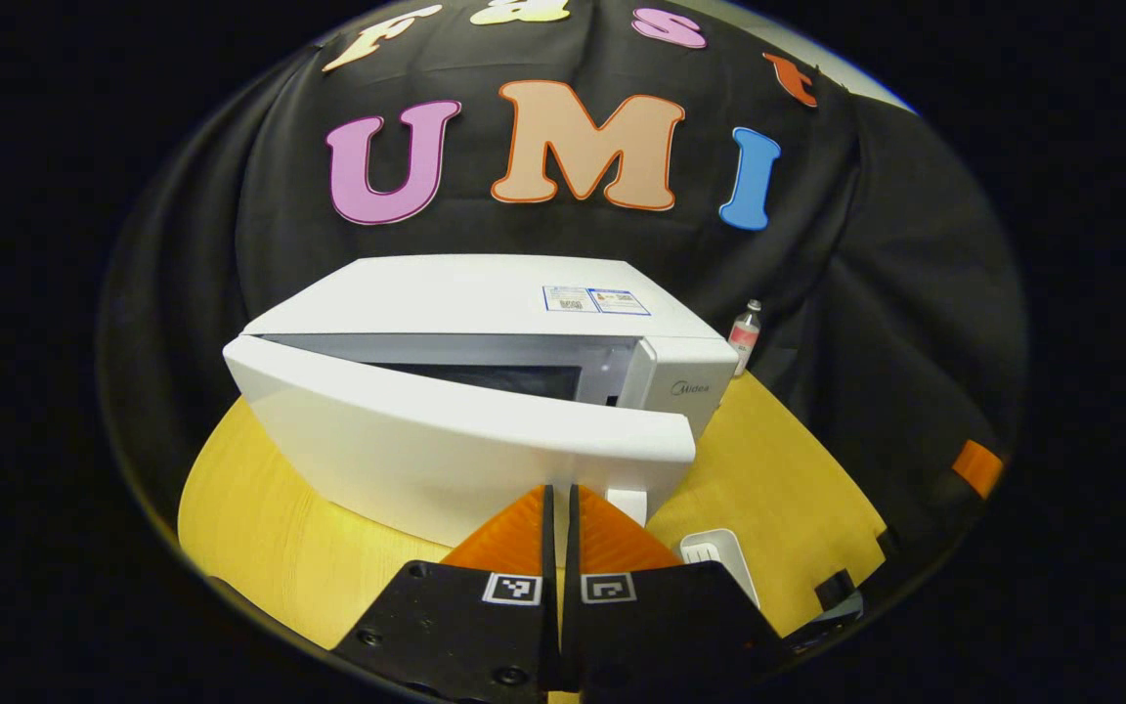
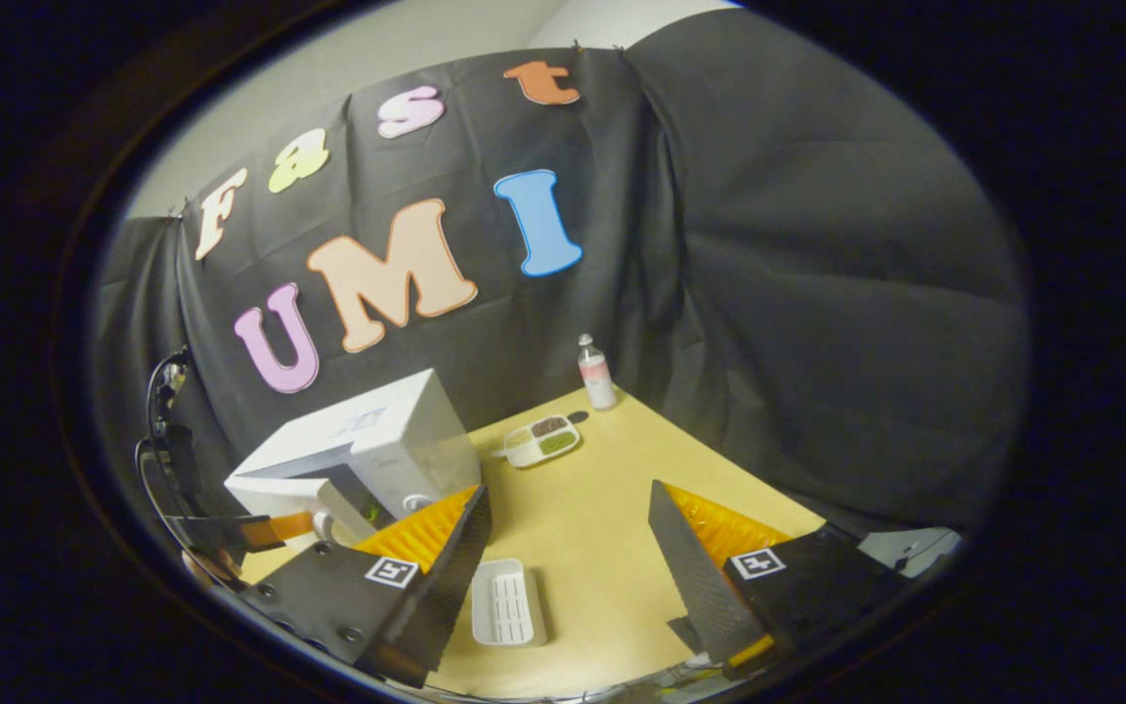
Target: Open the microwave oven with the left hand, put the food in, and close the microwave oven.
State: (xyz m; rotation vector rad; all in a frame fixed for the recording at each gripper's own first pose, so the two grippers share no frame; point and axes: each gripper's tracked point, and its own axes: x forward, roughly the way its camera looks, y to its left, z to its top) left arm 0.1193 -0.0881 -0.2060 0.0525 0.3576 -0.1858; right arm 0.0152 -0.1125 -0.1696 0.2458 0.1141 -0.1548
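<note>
The white microwave [image 1: 485,313] stands on the yellow table [image 1: 778,469]. Its door [image 1: 446,440] is partly open, hinged at the left and swung out towards me. My left gripper [image 1: 560,494] is shut just under the door's lower edge, with nothing visible between the fingers. In the right gripper view the microwave [image 2: 377,430] is at the left, and the left gripper [image 2: 301,525] reaches in at its door [image 2: 275,489]. The food is a white divided dish [image 2: 543,440] with brown and green portions, to the right of the microwave. My right gripper [image 2: 568,513] hangs open above the table, holding nothing.
An empty white ribbed tray [image 2: 507,601] lies on the table below my right gripper, and it is the tray [image 1: 714,552] near the front edge in the left gripper view. A small bottle [image 2: 595,372] stands at the back of the table by the cloth wall.
</note>
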